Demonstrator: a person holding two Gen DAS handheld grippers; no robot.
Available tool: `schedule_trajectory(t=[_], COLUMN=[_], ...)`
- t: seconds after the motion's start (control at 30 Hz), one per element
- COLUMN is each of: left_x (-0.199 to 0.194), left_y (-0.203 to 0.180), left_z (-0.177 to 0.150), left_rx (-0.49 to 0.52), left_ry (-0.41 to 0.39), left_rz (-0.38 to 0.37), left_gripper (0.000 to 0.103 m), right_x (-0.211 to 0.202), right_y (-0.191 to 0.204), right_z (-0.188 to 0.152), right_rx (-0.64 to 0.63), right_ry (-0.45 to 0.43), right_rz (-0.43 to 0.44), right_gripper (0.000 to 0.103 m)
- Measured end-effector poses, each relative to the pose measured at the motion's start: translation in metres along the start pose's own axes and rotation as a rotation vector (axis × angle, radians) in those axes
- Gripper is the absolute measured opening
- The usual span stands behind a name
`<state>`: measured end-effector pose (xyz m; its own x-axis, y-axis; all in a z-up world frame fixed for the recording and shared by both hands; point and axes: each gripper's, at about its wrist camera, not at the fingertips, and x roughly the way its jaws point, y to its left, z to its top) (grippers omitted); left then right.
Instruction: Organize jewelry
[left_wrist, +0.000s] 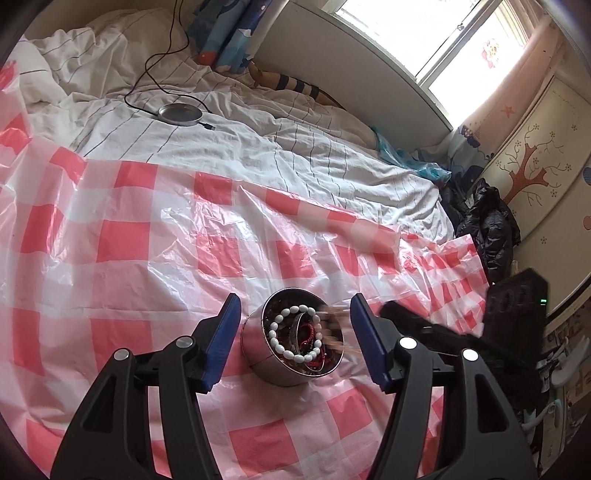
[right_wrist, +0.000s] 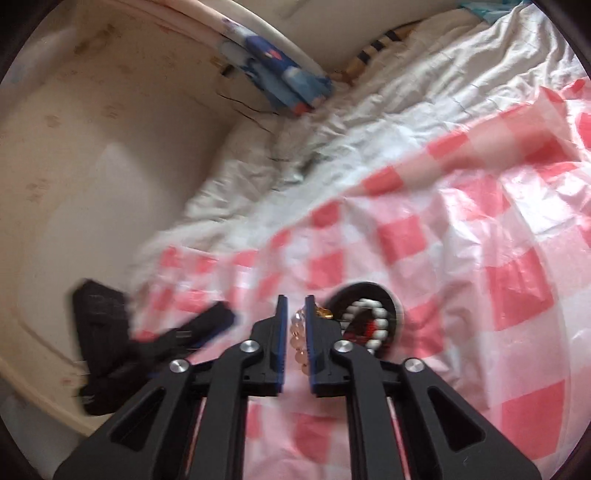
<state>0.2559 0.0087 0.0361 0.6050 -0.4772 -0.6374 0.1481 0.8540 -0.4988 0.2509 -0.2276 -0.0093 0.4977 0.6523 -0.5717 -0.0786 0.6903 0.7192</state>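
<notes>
Two tongs are over the checked sheet (left_wrist: 122, 236). The left gripper (left_wrist: 291, 332) is wide, with nothing pinched. The round tin (left_wrist: 291, 347) between its fingers tips its open mouth up. The right gripper (right_wrist: 296, 332) is narrow, pinching a pink bead bracelet (right_wrist: 300, 338) that runs along its fingers.

Tin (left_wrist: 295, 347): sitting on the plastic sheet (left_wrist: 129, 240), between my left gripper's (left_wrist: 293, 339) spread fingers, untouched.
Bead bracelet (left_wrist: 291, 332): lying in the tin.
Charging disc (left_wrist: 180, 113): lying on the bedsheet (left_wrist: 258, 147) behind the plastic sheet.
My right gripper (right_wrist: 296, 332): hanging left of the tin, a beaded bracelet (right_wrist: 301, 339) between its fingers.
</notes>
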Motion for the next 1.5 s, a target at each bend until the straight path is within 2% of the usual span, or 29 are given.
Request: schedule_trajectory(t=[0.03,0.07,0.13,0.2,0.27,0.33,0.4,0.53,0.67,0.77,0.87,1.07,1.2,1.3,1.4,1.5], left_x=[0.0,0.0,0.0,-0.001,0.0,0.001,0.002,0.006,-0.004,-0.016,-0.032,-0.063,-0.077,-0.086,-0.086,-0.083], left_y=[0.0,0.001,0.0,-0.002,-0.007,-0.013,-0.021,-0.034,-0.04,-0.05,-0.06,-0.063,-0.061,-0.057,-0.053,-0.052], left_z=[0.0,0.0,0.0,-0.001,-0.004,-0.008,-0.013,-0.026,-0.035,-0.044,-0.055,-0.088,-0.103,-0.105,-0.104,-0.103], left_rx=[0.0,0.0,0.004,0.017,0.047,0.087,0.133,0.217,0.221,0.263,0.3,0.321,0.343,0.344,0.347,0.359], left_ry=[0.003,0.005,0.002,-0.001,-0.003,-0.004,-0.011,-0.016,-0.039,-0.076,-0.104,-0.104,-0.11,-0.13,-0.134,-0.133], left_rz=[0.0,0.001,0.008,0.025,0.054,0.088,0.131,0.233,0.277,0.313,0.33,0.381,0.407,0.414,0.437,0.455], left_gripper=[0.059,0.059,0.06,0.062,0.064,0.065,0.07,0.078,0.085,0.09,0.095,0.095,0.095,0.095,0.095,0.095], right_x=[0.005,0.007,0.003,-0.007,-0.016,-0.018,-0.019,-0.02,-0.034,-0.052,-0.063,-0.098,-0.114,-0.118,-0.11,-0.095], right_y=[-0.003,-0.009,-0.015,-0.019,-0.02,-0.02,-0.017,-0.004,0.014,0.029,0.037,0.06,0.053,0.047,0.05,0.048], right_z=[-0.002,-0.004,-0.005,-0.003,-0.004,-0.006,-0.01,-0.018,-0.028,-0.04,-0.05,-0.091,-0.128,-0.138,-0.137,-0.136], right_rx=[0.0,0.009,0.018,0.037,0.035,0.028,0.015,-0.066,-0.164,-0.233,-0.255,-0.289,-0.27,-0.223,-0.249,-0.25], right_ry=[0.009,0.011,0.003,-0.029,-0.051,-0.05,-0.035,-0.013,-0.035,-0.078,-0.098,-0.18,-0.22,-0.224,-0.243,-0.218], right_rz=[-0.034,-0.086,-0.122,-0.115,-0.114,-0.117,-0.134,-0.237,-0.337,-0.409,-0.443,-0.481,-0.517,-0.49,-0.509,-0.51], right_gripper=[0.047,0.049,0.049,0.056,0.066,0.069,0.078,0.083,0.092,0.094,0.095,0.096,0.096,0.096,0.096,0.096])
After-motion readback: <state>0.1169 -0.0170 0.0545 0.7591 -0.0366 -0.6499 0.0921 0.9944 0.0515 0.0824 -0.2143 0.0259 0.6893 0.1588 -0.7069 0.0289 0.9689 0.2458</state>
